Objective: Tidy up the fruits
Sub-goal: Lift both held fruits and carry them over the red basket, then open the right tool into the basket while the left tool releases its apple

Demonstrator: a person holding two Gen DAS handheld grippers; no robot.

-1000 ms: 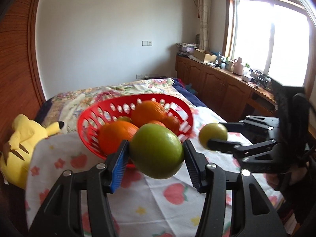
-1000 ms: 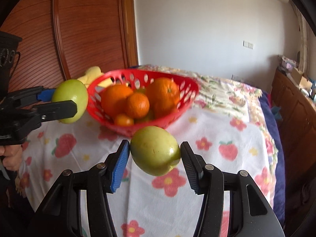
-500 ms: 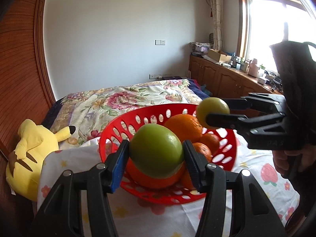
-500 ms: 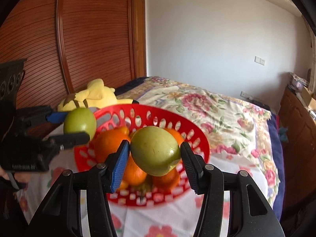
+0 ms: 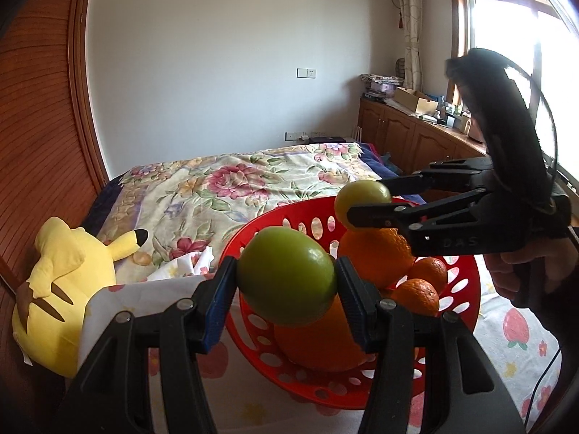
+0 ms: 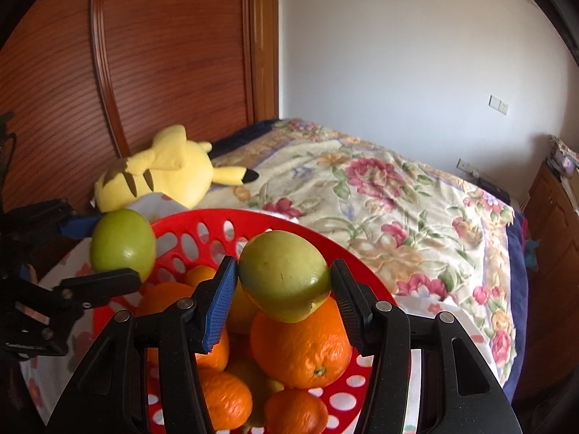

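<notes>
I note both fruits, a second ago short of the red basket [image 5: 466, 311], now over it: left gripper [image 5: 287, 284] pinching a green apple [image 5: 286, 276], right gripper [image 6: 284, 282] pinching a yellow-green apple [image 6: 284, 275], release due.

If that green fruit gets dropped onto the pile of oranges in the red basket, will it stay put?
Probably not at once: the green fruit is round and smooth, so it may roll off the heaped oranges. The red basket rim should likely catch it. It looks firm.
</notes>
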